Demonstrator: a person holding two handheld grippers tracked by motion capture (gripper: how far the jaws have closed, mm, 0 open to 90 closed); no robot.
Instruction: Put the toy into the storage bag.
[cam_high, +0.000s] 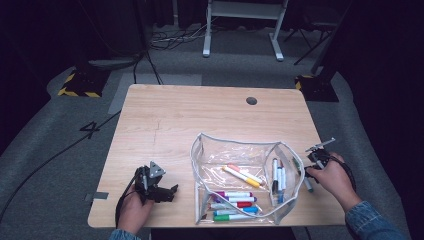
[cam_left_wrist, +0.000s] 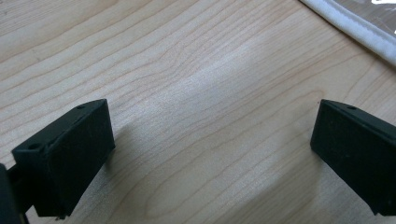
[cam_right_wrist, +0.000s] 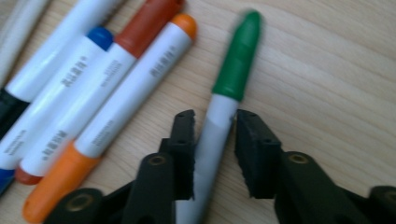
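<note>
At the near edge of the light wooden table (cam_high: 165, 107), the left gripper (cam_high: 159, 190) rests low by the front left corner in the person's left hand (cam_high: 134, 210), its jaws spread wide over bare wood with nothing between them, as the left gripper view confirms; a strip of white pouch binding (cam_left_wrist: 355, 30) crosses that view's upper right corner. Beside it, toward the middle, lies a clear zip pouch (cam_high: 240, 150) with a white-edged rim, lying open. Contents, front part: several markers lying crosswise, with purple (cam_high: 232, 194), red (cam_high: 239, 204), blue (cam_high: 235, 210) and green (cam_high: 231, 217) caps. Contents, further back: an orange-capped marker (cam_high: 242, 175) and a yellow-capped marker (cam_high: 246, 179) lying aslant, and a group of white-barrelled markers (cam_high: 278, 176) along the right wall. At the right side, the right hand (cam_high: 336, 176) holds the right gripper (cam_right_wrist: 214, 135) low at the table, just beside the pouch. Its jaws stand narrow, one on each side of the white barrel of a green-capped marker (cam_right_wrist: 232, 79) that lies on the wood; whether the pads press on the barrel cannot be told. Next to it in the right gripper view lie an orange marker (cam_right_wrist: 130, 88), a brown-capped marker (cam_right_wrist: 144, 23) and a blue-capped marker (cam_right_wrist: 70, 74), side by side. Further off on the tabletop, a round dark cable port (cam_high: 251, 100). Beyond the table, grey floor with cables and a white desk frame (cam_high: 242, 25).
</note>
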